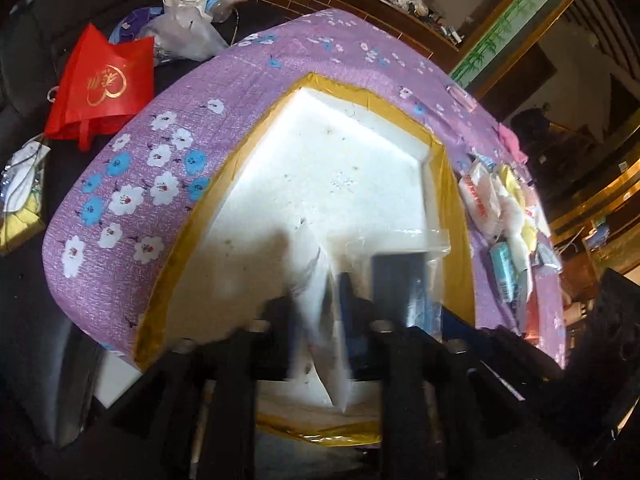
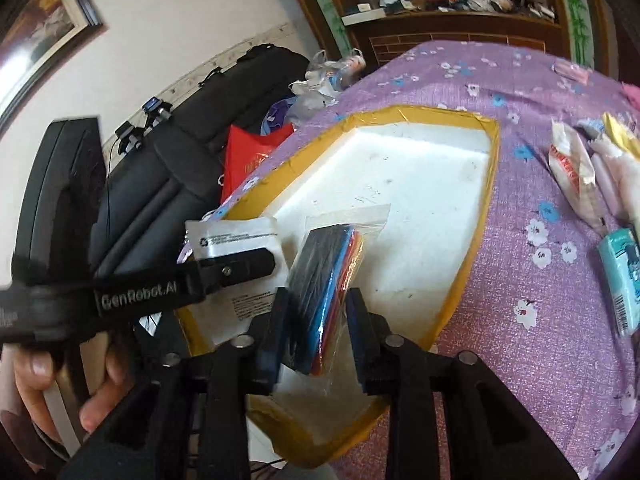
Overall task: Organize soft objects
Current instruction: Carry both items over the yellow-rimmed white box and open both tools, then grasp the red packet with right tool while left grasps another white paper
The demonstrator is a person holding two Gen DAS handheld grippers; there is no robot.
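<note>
The right claw [image 2: 316, 322] reaches forward over the near edge of a white foam tray [image 2: 420, 184] rimmed with yellow tape; its two fingers [image 2: 362, 320] are clenched on one clear bag of coloured sheets [image 2: 328, 280], which stands on edge between them above the tray floor. Left of that claw, the left claw [image 2: 256, 264] crosses in sideways, carried by a bare hand [image 2: 60, 380] at the lower left; it pinches one white flat packet [image 2: 236, 240] printed with small text, held over the tray's left rim.

From the left wrist view, the left claw [image 1: 320, 320] points into the same tray [image 1: 320, 160]; the white packet [image 1: 320, 312] hangs blurred between its fingers, so it is grasping that packet; just right of it the clear bag [image 1: 404, 276] shows, dark at its face.

The tray sits on a counter under a purple flowered cloth [image 2: 540, 280]. Right of the right claw lies a loose heap of small soft packets [image 2: 592, 168]; their count cannot be told, though one teal pack [image 2: 624, 280] lies nearest. Beyond the counter, left of both claws: one red bag [image 1: 104, 84]; one white plastic bag [image 1: 188, 28].
</note>
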